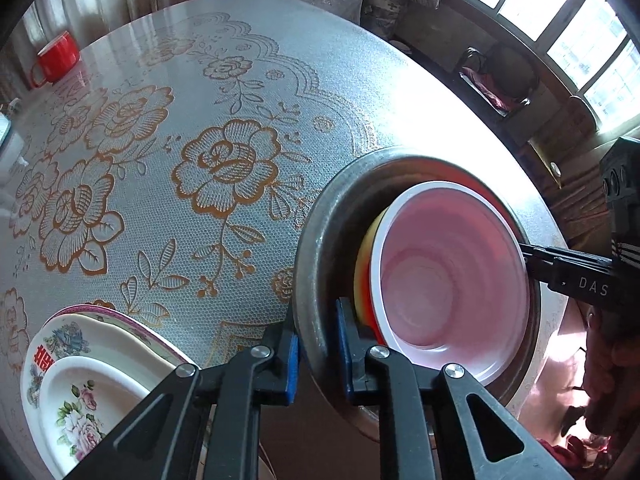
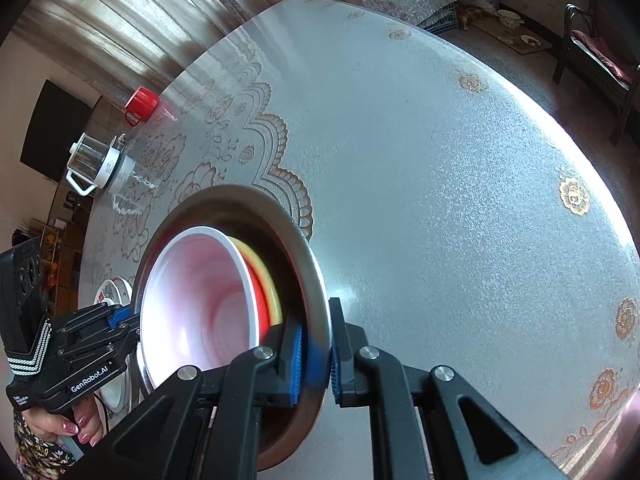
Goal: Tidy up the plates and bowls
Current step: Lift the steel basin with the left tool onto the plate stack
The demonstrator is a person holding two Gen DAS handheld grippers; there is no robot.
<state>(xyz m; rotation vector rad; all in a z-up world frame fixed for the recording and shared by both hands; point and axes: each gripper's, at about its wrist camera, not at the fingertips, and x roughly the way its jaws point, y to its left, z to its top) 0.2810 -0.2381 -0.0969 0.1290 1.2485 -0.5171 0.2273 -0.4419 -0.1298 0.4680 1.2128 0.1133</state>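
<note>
Your left hand-held gripper [image 1: 318, 350] is clamped on the near rim of the steel bowl [image 1: 316, 232], one blue pad outside the wall and one inside, the fingers nearly closed with only the thin metal between them. Your right hand-held gripper [image 2: 316, 354] grips the opposite rim of the same steel bowl [image 2: 312, 264] in the same way, its pads pressed to either side of the metal. Each gripper shows in the other's camera, reaching in from the far side (your left hand [image 2: 78, 428], with pink nails, is wrapped around its handle in the right view).

The bowl is held tilted between the two grippers, so its mouth faces sideways toward both cameras; whether its base touches the surface [image 1: 248, 92] you cannot tell. Nested inside it is a white bowl [image 1: 440, 280] with a red outside, and behind that a yellow bowl [image 1: 366, 256] edge peeks out.

To the left of your left gripper, a stack of plates [image 1: 84, 376] sits on the surface: a small floral plate on top of larger patterned ones. A red mug [image 1: 58, 58] stands at the far edge, well apart from the bowls, and a glass teapot [image 2: 94, 162] with a white handle sits near it in the right view.
</note>
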